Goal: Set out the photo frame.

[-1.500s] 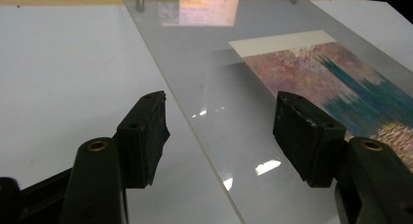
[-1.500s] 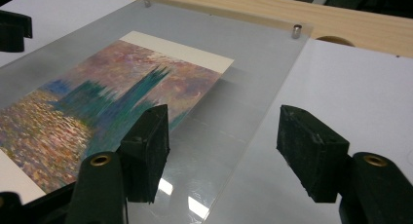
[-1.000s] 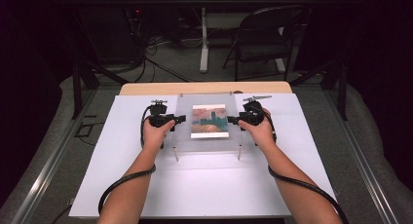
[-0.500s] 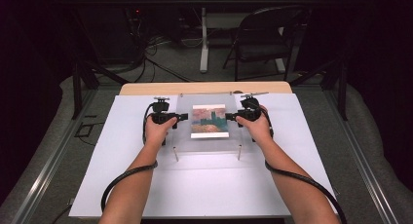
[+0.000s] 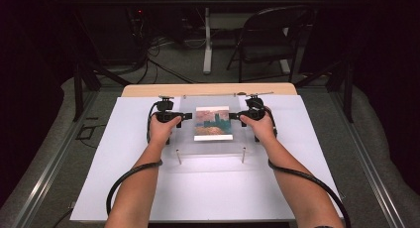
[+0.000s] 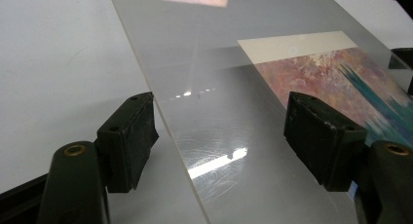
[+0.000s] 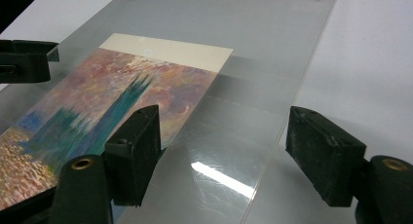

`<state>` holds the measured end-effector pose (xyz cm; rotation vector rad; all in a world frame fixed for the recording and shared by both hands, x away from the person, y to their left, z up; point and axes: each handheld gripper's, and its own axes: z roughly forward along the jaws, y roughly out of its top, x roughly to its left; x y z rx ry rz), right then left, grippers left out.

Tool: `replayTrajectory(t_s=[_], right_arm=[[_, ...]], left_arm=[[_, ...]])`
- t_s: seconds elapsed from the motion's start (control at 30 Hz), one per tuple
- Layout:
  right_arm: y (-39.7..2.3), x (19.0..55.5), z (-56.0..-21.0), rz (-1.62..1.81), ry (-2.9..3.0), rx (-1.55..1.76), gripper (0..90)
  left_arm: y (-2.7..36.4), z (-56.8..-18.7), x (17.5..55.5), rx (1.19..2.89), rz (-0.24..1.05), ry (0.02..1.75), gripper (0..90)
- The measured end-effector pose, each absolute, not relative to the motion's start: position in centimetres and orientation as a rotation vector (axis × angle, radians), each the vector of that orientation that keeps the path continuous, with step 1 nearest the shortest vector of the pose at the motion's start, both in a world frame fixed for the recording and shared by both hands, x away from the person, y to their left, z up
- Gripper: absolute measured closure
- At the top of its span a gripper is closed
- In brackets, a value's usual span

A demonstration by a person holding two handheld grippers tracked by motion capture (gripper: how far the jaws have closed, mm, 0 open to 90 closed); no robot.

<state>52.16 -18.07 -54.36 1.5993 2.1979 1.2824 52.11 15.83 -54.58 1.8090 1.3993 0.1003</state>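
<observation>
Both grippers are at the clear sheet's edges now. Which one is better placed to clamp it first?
Neither clearly: the left gripper and right gripper both straddle opposite edges of the clear sheet, jaws open. Probably close both together; the picture lies between them.

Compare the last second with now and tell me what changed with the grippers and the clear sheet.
Little changed. The left gripper and right gripper edged slightly away from the person and stay at opposite side edges of the clear sheet, jaws open astride them. The sheet and the painted picture have not visibly moved.
</observation>
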Motion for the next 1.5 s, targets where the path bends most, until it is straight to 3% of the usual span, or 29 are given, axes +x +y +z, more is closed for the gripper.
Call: replayTrajectory(t_s=[0.43,1.03,1.5], right_arm=[[-18.3,52.19,-54.54,1.306,2.196,1.644,28.1],[-18.56,52.26,-54.74,1.348,2.213,1.714,29.6],[-18.62,52.01,-54.56,1.356,2.206,1.708,30.8]], left_arm=[[16.11,-54.81,51.93,1.782,0.022,1.413,27.5],[16.15,-54.83,51.91,1.774,0.011,1.418,28.1],[16.52,-54.8,51.75,1.72,0.005,1.432,35.0]])
